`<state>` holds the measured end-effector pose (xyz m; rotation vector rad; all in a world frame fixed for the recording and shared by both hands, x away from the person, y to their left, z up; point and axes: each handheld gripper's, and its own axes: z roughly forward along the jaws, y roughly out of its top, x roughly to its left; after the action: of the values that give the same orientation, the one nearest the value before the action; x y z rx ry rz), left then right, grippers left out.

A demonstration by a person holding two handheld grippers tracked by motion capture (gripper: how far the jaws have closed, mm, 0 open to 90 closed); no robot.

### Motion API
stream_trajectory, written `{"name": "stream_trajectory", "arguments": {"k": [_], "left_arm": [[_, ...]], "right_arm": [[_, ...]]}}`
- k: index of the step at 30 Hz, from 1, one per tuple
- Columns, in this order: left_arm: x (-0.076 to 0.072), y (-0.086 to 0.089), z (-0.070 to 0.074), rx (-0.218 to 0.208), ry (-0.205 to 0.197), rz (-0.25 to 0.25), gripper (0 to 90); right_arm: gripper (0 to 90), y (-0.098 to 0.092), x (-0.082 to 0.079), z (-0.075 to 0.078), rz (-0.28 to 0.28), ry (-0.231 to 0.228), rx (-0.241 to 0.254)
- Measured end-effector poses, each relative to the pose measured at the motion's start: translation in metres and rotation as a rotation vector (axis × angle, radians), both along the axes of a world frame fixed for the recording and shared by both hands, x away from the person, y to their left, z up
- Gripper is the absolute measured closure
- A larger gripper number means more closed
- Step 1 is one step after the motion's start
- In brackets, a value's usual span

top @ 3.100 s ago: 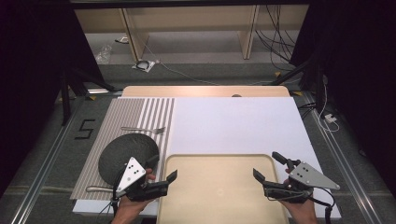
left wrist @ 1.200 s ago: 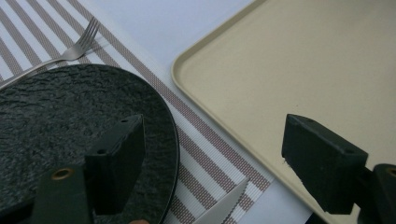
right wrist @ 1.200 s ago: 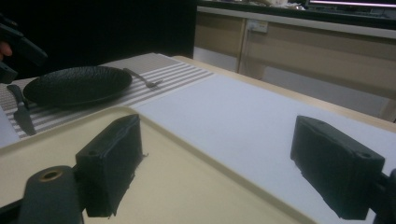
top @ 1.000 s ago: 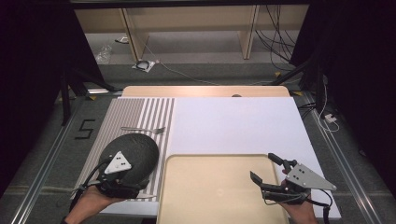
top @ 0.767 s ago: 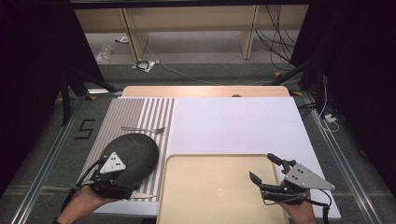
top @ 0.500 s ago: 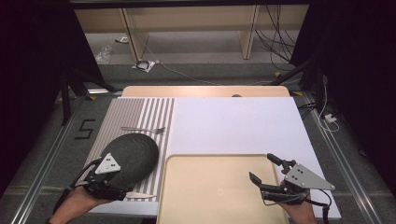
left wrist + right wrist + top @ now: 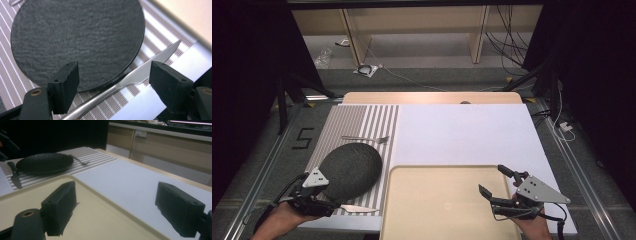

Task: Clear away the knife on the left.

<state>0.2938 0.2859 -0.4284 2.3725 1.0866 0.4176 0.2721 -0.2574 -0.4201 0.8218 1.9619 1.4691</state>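
Note:
A round black plate [image 7: 350, 169] lies on the striped placemat [image 7: 362, 120]. Along its near edge lies a silver knife [image 7: 355, 208], and a fork [image 7: 365, 139] lies beyond its far edge. My left gripper [image 7: 329, 199] sits low at the plate's near-left rim. In the left gripper view it [image 7: 113, 77] is open, and the knife [image 7: 130, 77] runs between its jaws in front of the plate [image 7: 77, 37]. My right gripper [image 7: 493, 181] hovers open over the right part of the beige tray [image 7: 437, 200], holding nothing. The right gripper view has the tray [image 7: 100, 217] under the open gripper [image 7: 117, 205].
A white mat [image 7: 462, 132] covers the table's middle and right. The tray's raised rim [image 7: 387, 200] borders the placemat on its right. The table's front edge is close behind both hands. In the right gripper view, the plate [image 7: 45, 162], knife [image 7: 13, 176] and fork [image 7: 78, 160] lie far left.
My left gripper has moved left from the tray's left edge to the plate's near-left side, over the knife. The right gripper has barely shifted.

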Motion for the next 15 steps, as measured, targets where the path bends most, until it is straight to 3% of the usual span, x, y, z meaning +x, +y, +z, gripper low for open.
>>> {"name": "stream_trajectory", "arguments": {"k": [5, 6, 15], "left_arm": [[-0.002, 0.008, 0.002, 0.001, 0.014, 0.011, 24.6], [-0.001, 0.011, 0.001, 0.021, 0.028, 0.011, 24.6], [0.004, 0.018, -0.010, 0.067, 0.079, 0.023, 25.7]], "right_arm": [[18.1, 0.000, 0.000, 0.000, 0.000, 0.004, -0.001], [18.2, 0.001, 0.000, 0.000, 0.002, 0.004, -0.004], [18.3, 0.000, 0.000, 0.000, 0.004, 0.004, -0.005]]}}
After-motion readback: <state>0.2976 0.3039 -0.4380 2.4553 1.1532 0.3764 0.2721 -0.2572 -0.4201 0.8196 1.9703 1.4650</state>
